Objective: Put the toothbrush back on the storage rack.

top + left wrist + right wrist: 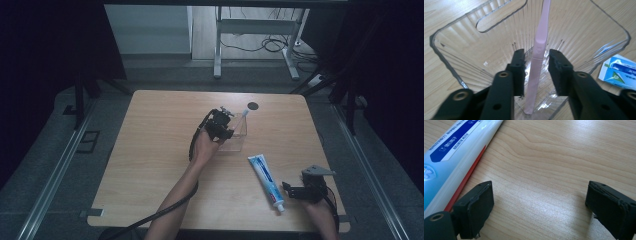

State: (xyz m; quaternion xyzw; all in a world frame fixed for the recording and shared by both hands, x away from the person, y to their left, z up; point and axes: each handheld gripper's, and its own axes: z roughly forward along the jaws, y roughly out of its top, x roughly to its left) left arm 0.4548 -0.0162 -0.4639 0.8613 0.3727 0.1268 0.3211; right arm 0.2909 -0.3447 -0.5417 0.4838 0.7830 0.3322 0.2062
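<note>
A clear ribbed cup [236,135] stands near the middle of the wooden table [155,150]. A pink toothbrush [540,42] stands inside it, its handle end on the cup's bottom and its head [245,114] leaning past the rim. My left gripper [226,132] reaches into the cup [446,57]. Its jaws stand on either side of the handle with a small gap on each side, so the gripper [537,68] is open. A blue and white toothpaste tube [265,178] lies at the front right. My right gripper [289,190] is wide open just right of the tube [451,155], low over bare wood [539,205].
A small dark round mark [253,105] sits near the table's far edge. Beyond the table are a grey floor, a white frame's legs [218,47] and loose cables [272,45]. The toothpaste tube's flat end [617,71] lies just outside the cup.
</note>
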